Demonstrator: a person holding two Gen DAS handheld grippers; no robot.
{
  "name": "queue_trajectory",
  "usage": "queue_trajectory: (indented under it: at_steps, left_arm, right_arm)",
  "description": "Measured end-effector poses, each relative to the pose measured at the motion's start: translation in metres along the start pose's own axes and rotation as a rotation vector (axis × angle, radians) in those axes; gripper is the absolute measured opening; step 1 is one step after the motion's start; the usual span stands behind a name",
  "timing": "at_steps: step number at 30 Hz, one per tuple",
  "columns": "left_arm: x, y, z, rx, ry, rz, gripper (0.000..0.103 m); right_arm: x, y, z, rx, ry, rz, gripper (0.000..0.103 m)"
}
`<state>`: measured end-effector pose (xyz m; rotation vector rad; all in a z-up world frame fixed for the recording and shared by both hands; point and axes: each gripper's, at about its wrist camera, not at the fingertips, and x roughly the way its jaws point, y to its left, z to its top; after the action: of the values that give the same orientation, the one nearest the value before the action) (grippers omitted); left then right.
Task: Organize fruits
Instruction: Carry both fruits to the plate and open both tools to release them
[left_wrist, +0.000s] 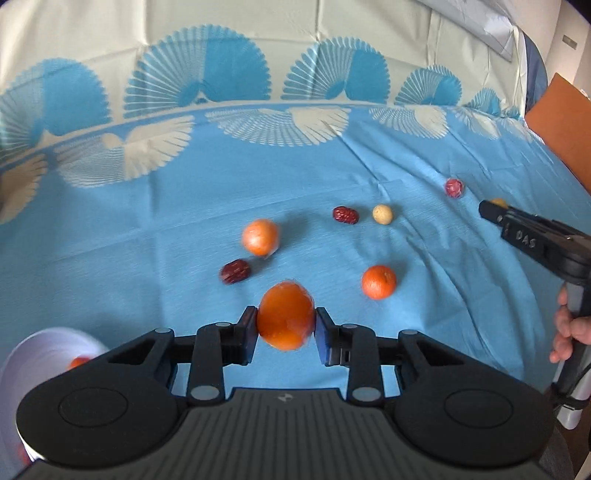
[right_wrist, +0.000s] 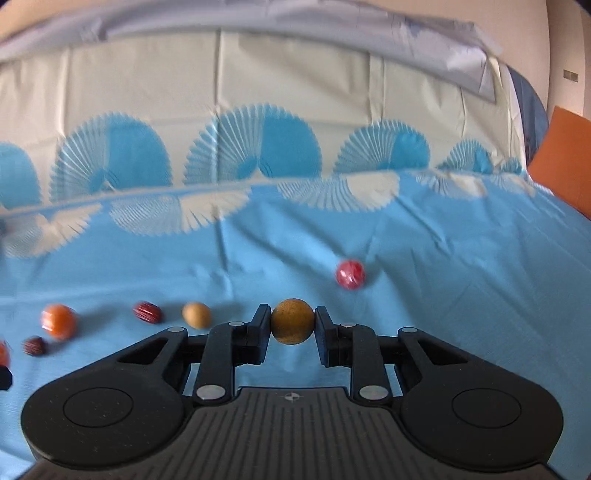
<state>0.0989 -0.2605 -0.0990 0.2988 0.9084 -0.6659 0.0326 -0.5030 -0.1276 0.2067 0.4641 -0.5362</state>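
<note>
Fruits lie scattered across the blue tablecloth (left_wrist: 184, 229) at mid-frame: two oranges (left_wrist: 260, 237), two dark red dates (left_wrist: 345, 215), a pale round fruit (left_wrist: 382, 214) and a red one (left_wrist: 454, 187). Low in the centre, the left gripper (left_wrist: 285, 322) pinches a large orange fruit (left_wrist: 285, 320). The right gripper (right_wrist: 291, 322) is closed on a brownish-yellow ball-shaped fruit (right_wrist: 292, 321). A white bowl (left_wrist: 40, 354) sits lower left.

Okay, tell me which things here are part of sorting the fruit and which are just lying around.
Job: orange in the left gripper; brown longan in the right gripper; loose oranges, red dates, pale longan, white bowl.
Just there: blue tablecloth, orange board.
</note>
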Motion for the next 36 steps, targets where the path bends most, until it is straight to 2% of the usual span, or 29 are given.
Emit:
queue_trajectory:
  at_steps: [3,8,13,16,19,25,30,36]
  left_arm:
    - [-0.048,0.016,-0.016,-0.043,0.008,0.027,0.035]
    - [-0.124,0.041,-0.053,-0.049,0.011,0.104,0.035]
    - [-0.190,0.069,-0.090,-0.091,-0.035,0.194,0.035]
    - [-0.222,0.084,-0.111,-0.135,-0.053,0.218,0.036]
    - [-0.246,0.093,-0.131,-0.161,-0.056,0.234,0.036]
    - [-0.280,0.100,-0.168,-0.207,-0.103,0.213,0.036]
    - [-0.300,0.100,-0.187,-0.216,-0.145,0.216,0.035]
    - [-0.313,0.104,-0.193,-0.239,-0.170,0.227,0.035]
  right_arm:
    - [-0.050,0.019,0.008,-0.033,-0.043,0.063,0.027]
    - [-0.127,0.057,0.007,-0.071,-0.050,0.201,0.027]
    - [-0.192,0.095,-0.008,-0.074,0.004,0.333,0.027]
    - [-0.225,0.118,-0.018,-0.104,0.028,0.403,0.027]
    - [-0.259,0.140,-0.027,-0.145,0.036,0.469,0.027]
    - [-0.311,0.172,-0.040,-0.189,0.037,0.560,0.027]
    - [-0.332,0.190,-0.044,-0.260,0.016,0.573,0.027]
    - [-0.351,0.199,-0.045,-0.301,-0.009,0.571,0.027]
